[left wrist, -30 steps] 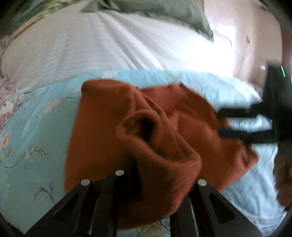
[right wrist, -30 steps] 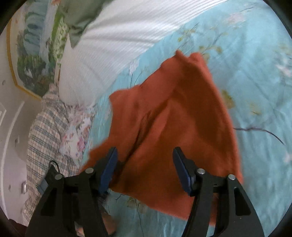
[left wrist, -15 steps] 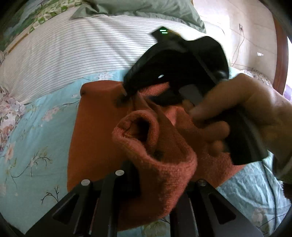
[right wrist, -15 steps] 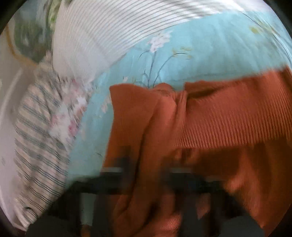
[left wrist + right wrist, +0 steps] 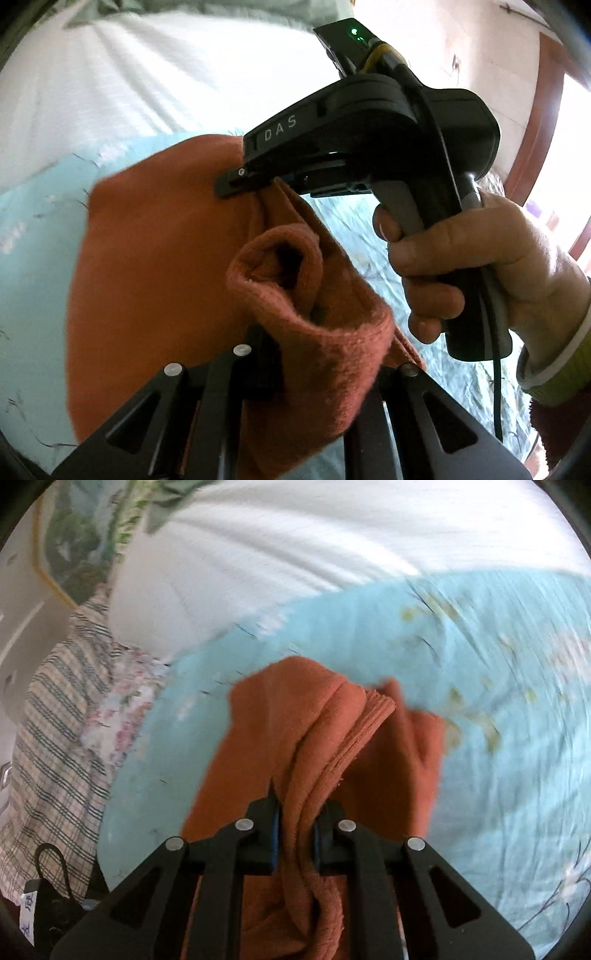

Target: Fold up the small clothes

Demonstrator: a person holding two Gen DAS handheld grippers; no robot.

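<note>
A: Between the pads of our right gripper [image 5: 295,834] a thick bunch of the rust-orange garment [image 5: 295,731] is pinched, ribbed edge included; the jaws are pressed onto it and nothing slips.

B: And in our left gripper [image 5: 291,369] another fold of that cloth sits squeezed tight, rolled into a loop above the fingers; from there the right hand [image 5: 476,266] shows, its tool clamped on the top edge.

A: So we hold the garment at two points, partly raised, the rest trailing onto the blue floral bedspread [image 5: 498,738]; we judge this the lift-and-spread step, ahead of any fold.

B: Next we would need to draw the two grips apart to pull it flat, then lay it down squarely; the bunching could drag a crease along.

A: Containers? We see none; only the white striped quilt [image 5: 295,554] beyond.
</note>
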